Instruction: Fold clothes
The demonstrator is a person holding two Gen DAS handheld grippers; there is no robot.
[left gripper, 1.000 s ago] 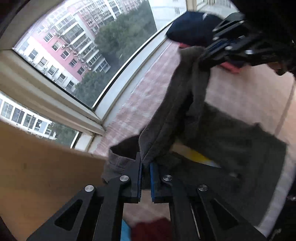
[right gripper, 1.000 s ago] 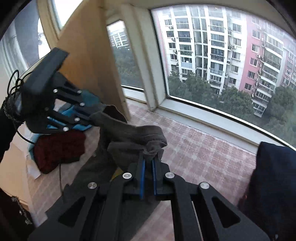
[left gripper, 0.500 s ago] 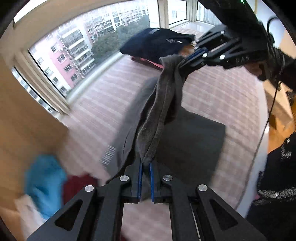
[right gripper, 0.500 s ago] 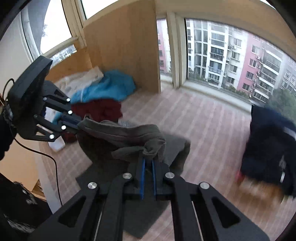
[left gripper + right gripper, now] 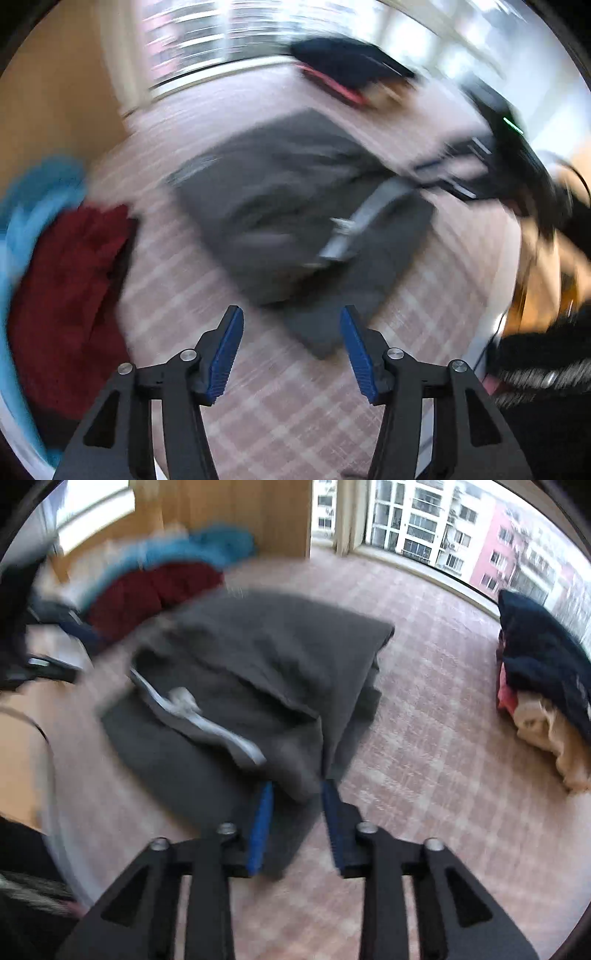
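Note:
A dark grey garment lies folded over on the pink checked surface, showing a pale inner band. In the blurred left wrist view my left gripper hangs just above the garment's near corner. Its jaws are opening and the blue pads touch nothing. My right gripper is also opening. The garment's folded edge sits loosely between its pads. Each gripper shows as a dark blur in the other's view: the right gripper, the left gripper.
A dark red garment and a blue one are heaped beside a wooden panel. A navy pile over red and cream clothes sits by the window. A person's dark sleeve is at the right edge.
Both grippers swung over and down with the grey garment stretched between them, then opened and let go. The garment now lies folded on the surface.

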